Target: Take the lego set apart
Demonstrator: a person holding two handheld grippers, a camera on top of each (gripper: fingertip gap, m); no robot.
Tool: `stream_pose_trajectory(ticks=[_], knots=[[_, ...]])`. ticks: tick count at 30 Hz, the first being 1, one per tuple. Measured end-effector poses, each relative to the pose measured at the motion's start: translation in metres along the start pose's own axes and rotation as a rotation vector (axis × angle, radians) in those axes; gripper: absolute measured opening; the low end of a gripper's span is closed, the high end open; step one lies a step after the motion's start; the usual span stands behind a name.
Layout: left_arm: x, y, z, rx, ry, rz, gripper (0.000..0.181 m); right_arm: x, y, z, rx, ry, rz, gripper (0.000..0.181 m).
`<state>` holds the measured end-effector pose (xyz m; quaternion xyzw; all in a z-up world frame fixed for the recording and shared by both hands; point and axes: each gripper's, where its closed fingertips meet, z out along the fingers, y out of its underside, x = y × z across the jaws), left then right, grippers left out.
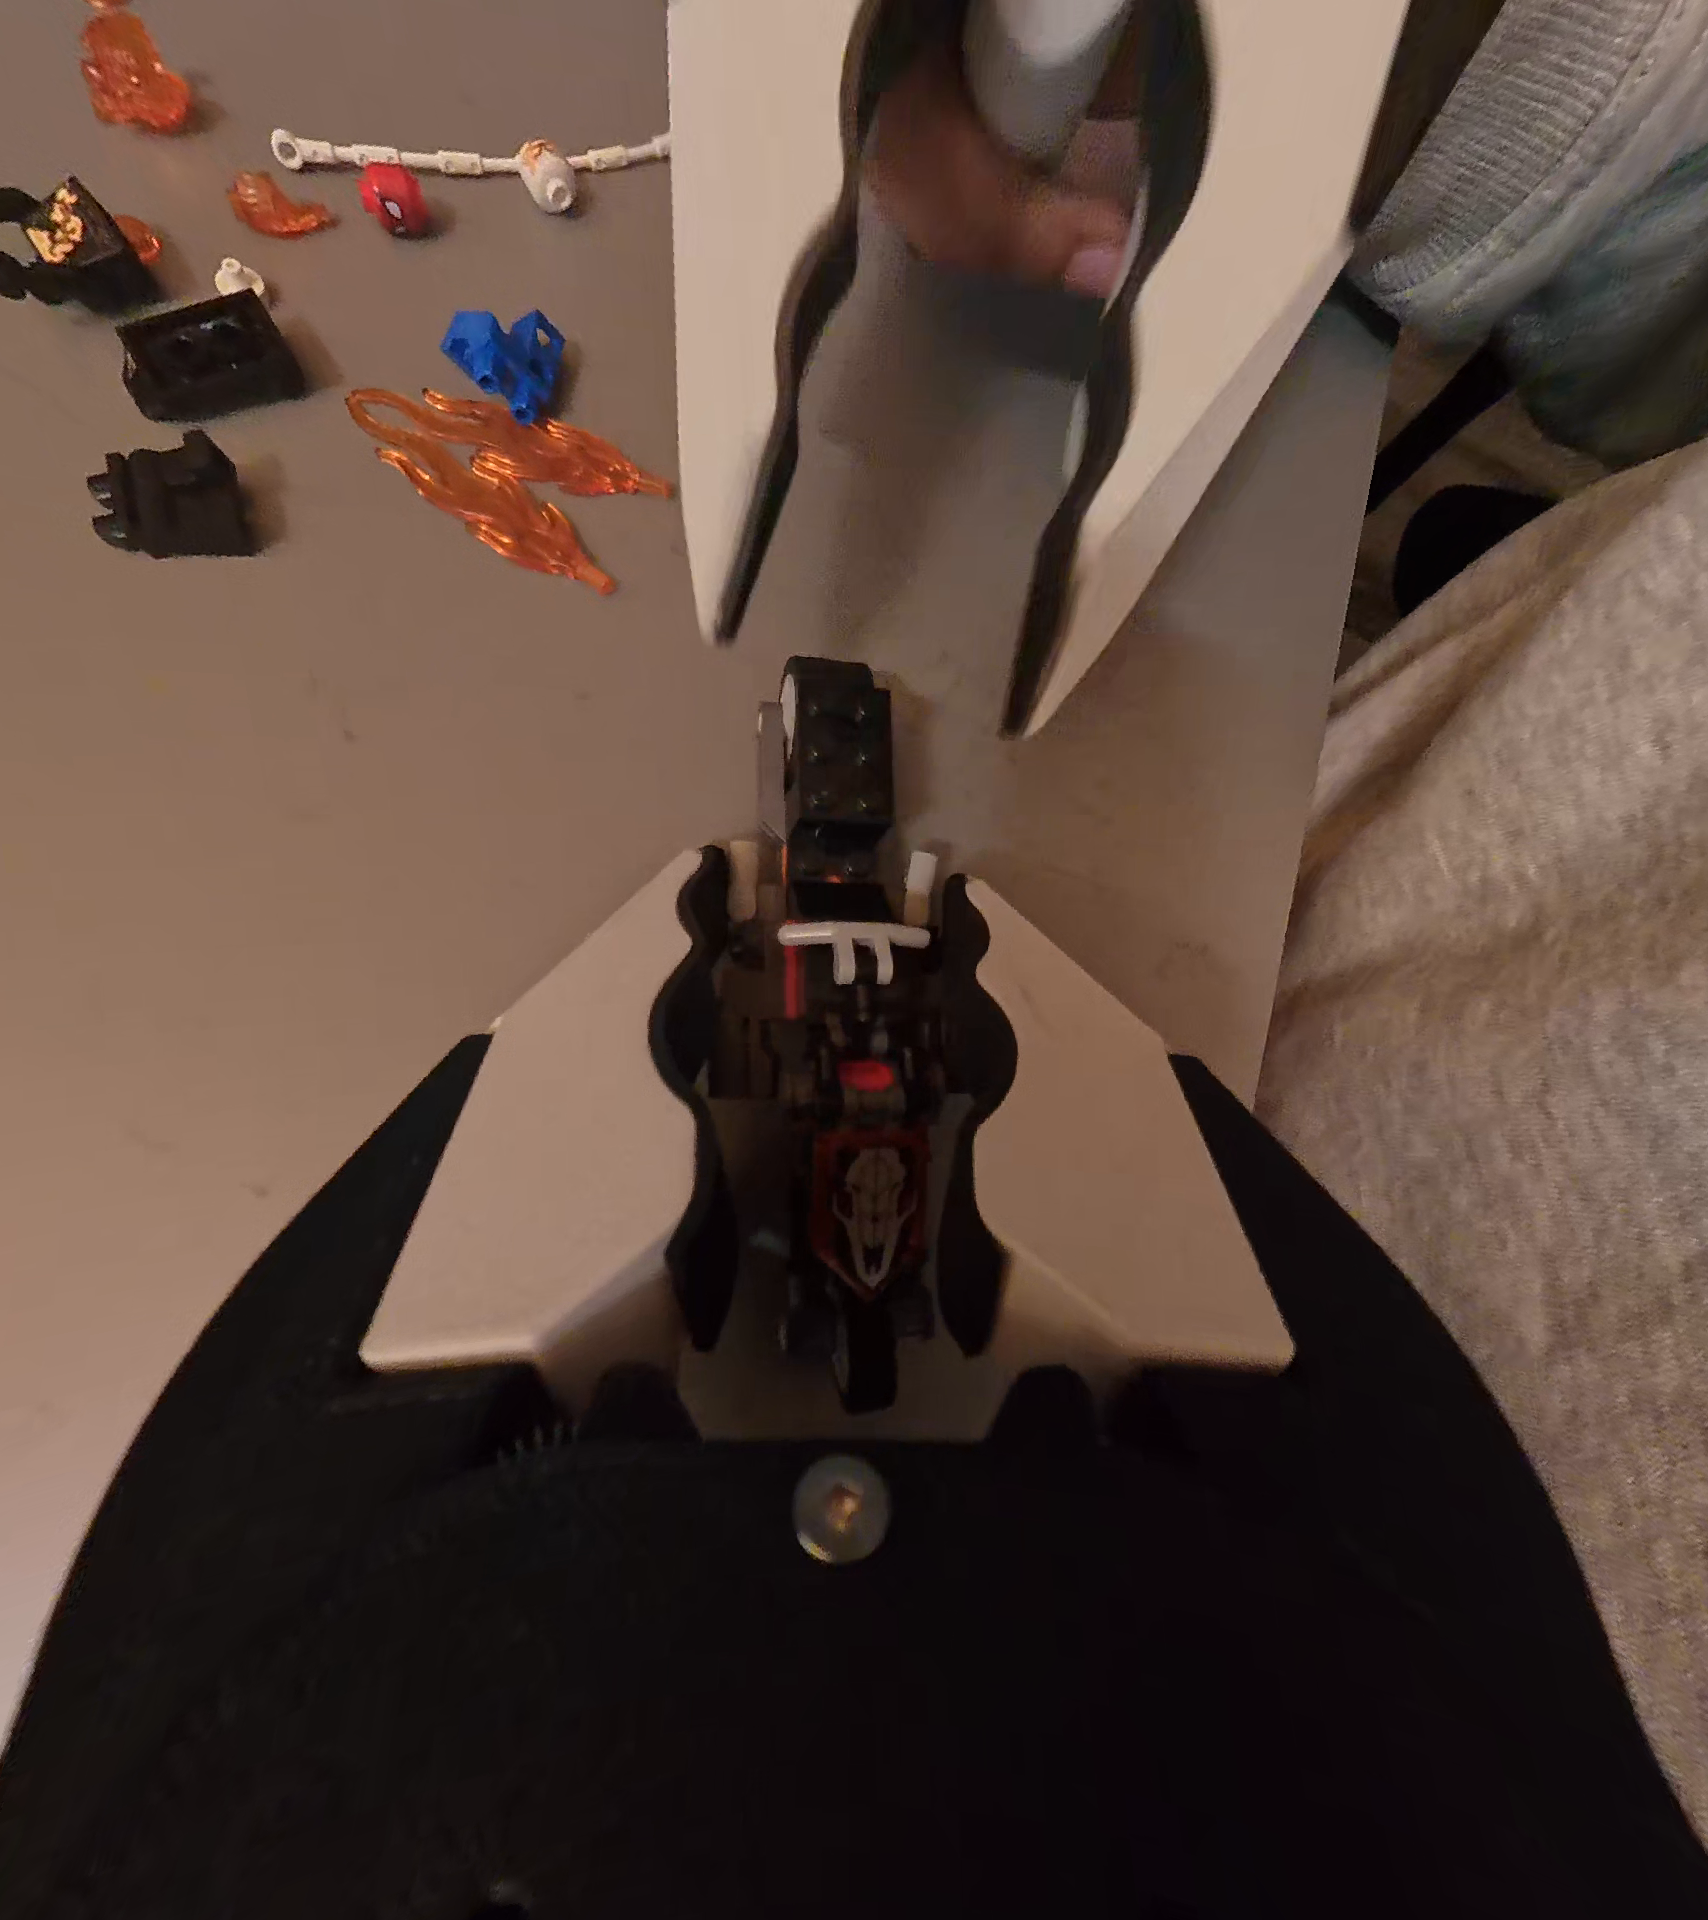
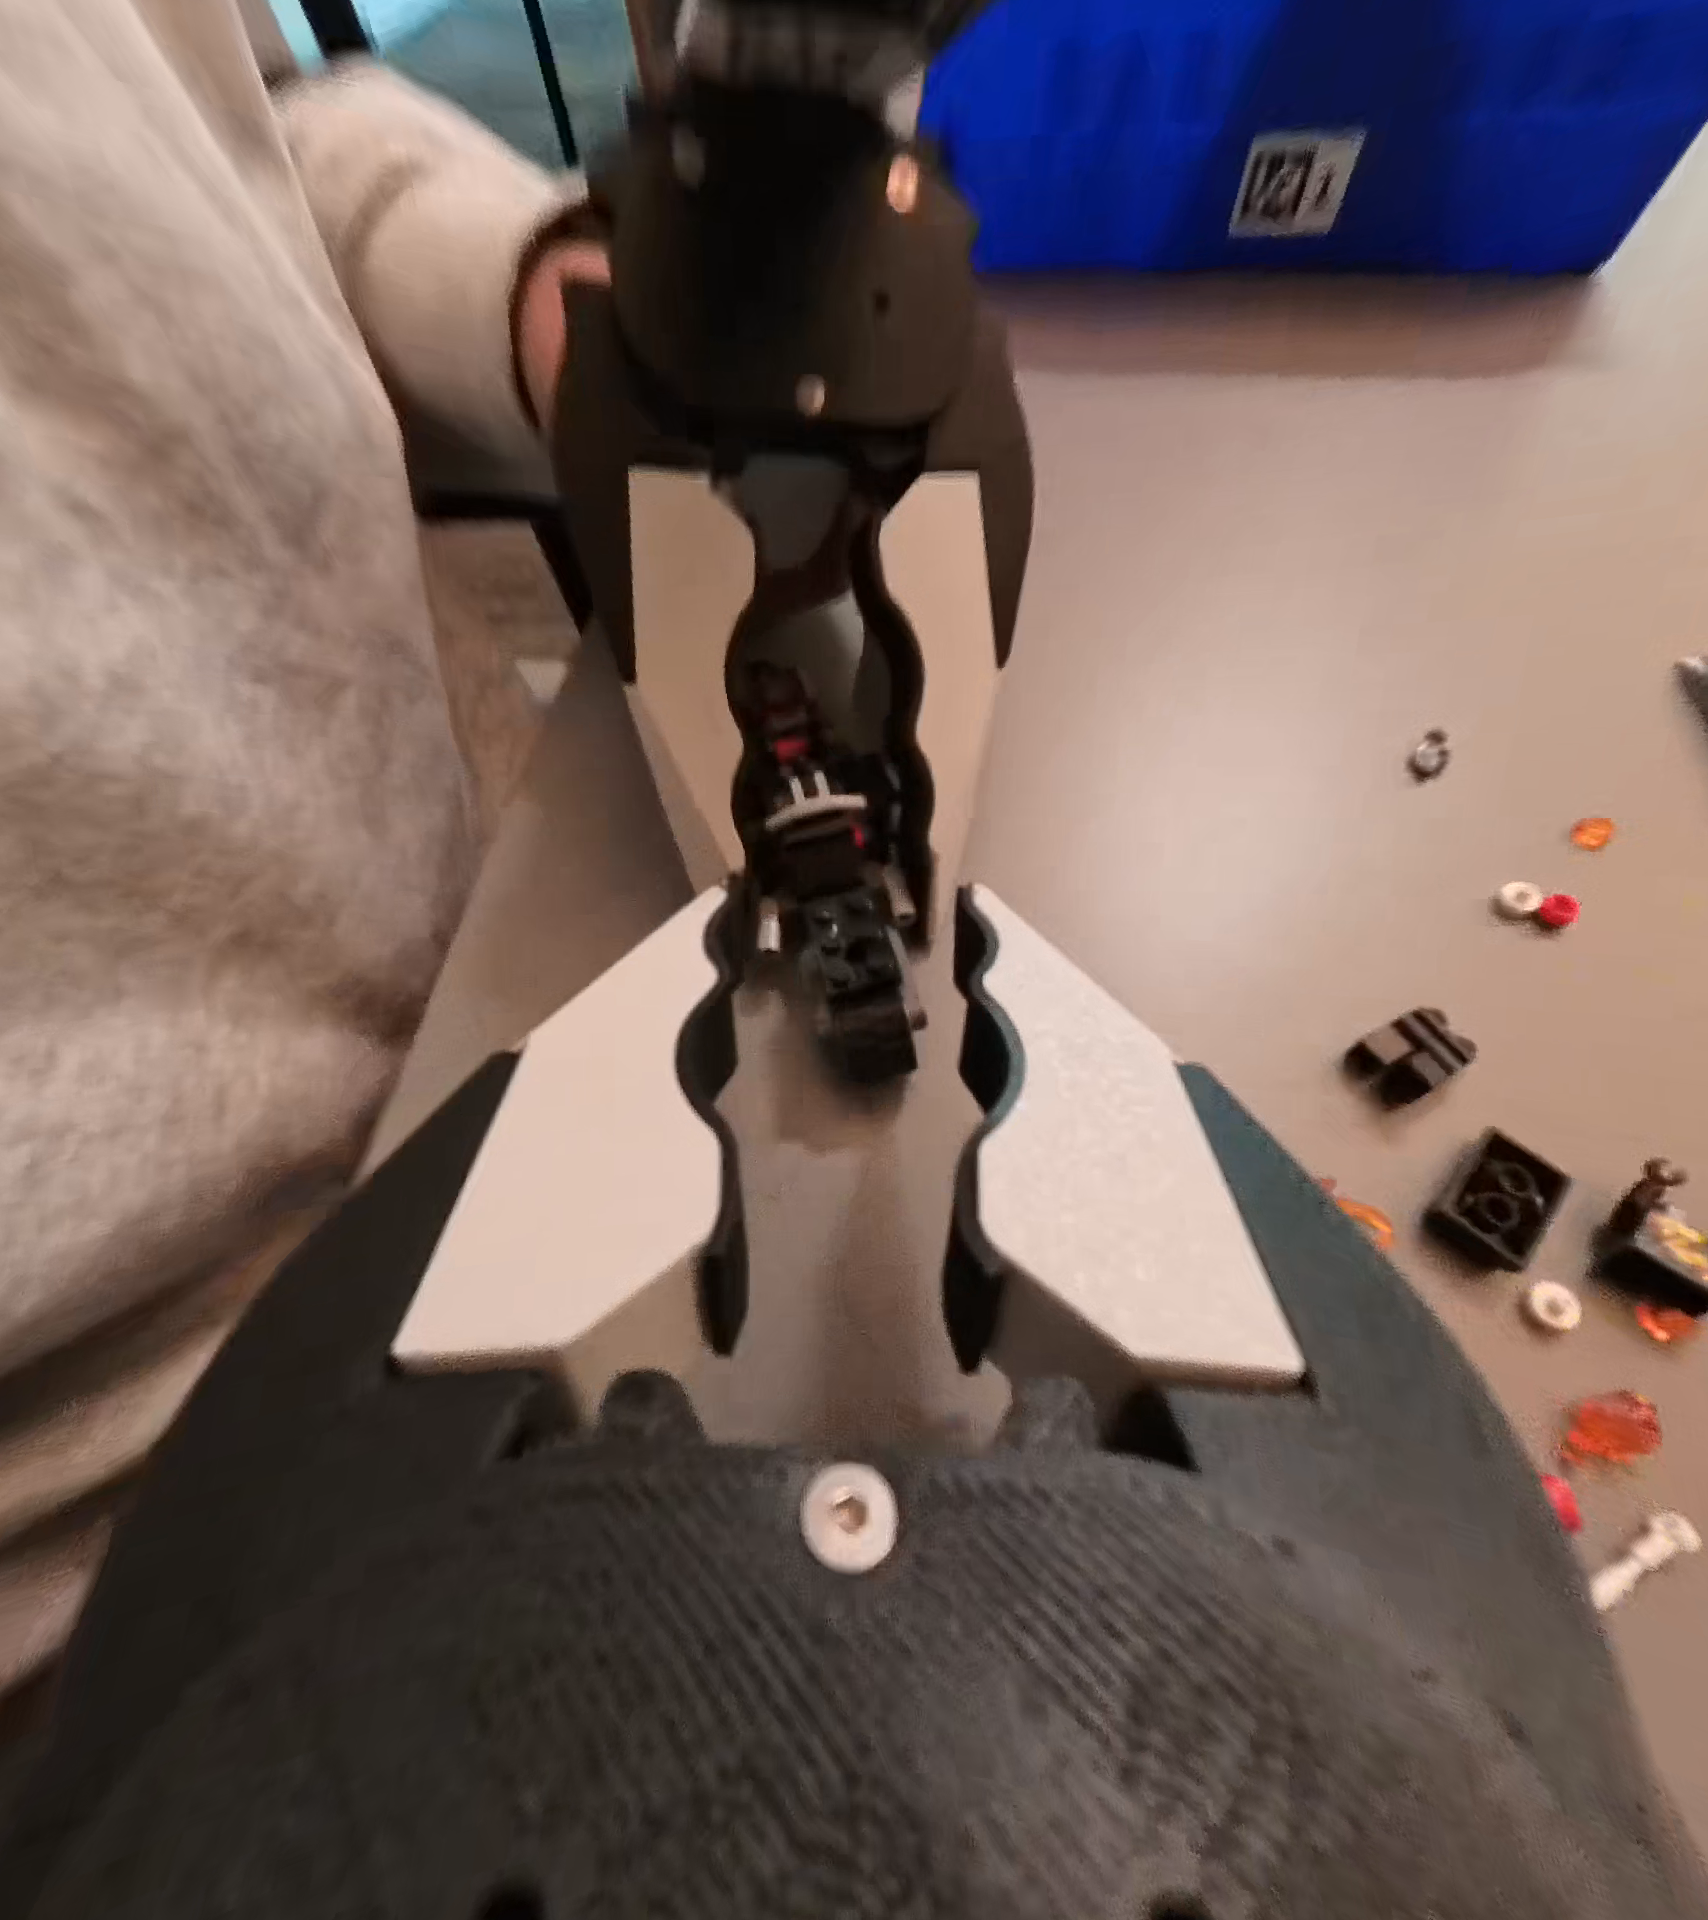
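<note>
Each gripper [image 1: 834, 883] has a black ribbed body, a silver screw [image 1: 839, 1509], white fingers [image 1: 559, 1174] with wavy black pads; sleeves [image 2: 133, 623] are fuzzy grey.

Black lego motorbike [image 1: 855, 1049], skull plate on top, white handlebar, clamped lengthwise in left claw [image 1: 834, 883], studded black end protruding. Loose parts on table [image 1: 206, 831]: orange flames [image 1: 507, 478], black bricks [image 1: 206, 353], blue piece [image 1: 507, 358], white chain [image 1: 455, 161].

both wrist views look down along their fingers, close, facing each other across the model [image 1: 834, 1039] [image 2: 834, 904].
</note>
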<state>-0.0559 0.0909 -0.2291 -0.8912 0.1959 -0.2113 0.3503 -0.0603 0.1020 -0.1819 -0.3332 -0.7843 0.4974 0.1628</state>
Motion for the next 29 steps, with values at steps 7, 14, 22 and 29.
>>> stream_pose_trajectory(ticks=[7, 14, 22, 29], knots=[[0.000, 0.000, 0.000, 0.004, 0.006, -0.021, 0.041, 0.000, 0.018, 0.023, -0.134, -0.041, -0.063, 0.015], [0.001, 0.001, 0.000, 0.000, 0.034, -0.051, 0.042, 0.001, 0.016, 0.023, -0.113, -0.040, -0.011, 0.014], [0.002, 0.002, 0.000, -0.040, 0.021, -0.045, 0.042, 0.000, 0.015, 0.023, -0.101, -0.054, 0.011, 0.014], [0.003, 0.001, 0.002, -0.040, 0.025, -0.037, 0.042, -0.002, 0.010, 0.021, -0.080, -0.084, 0.047, 0.011]])
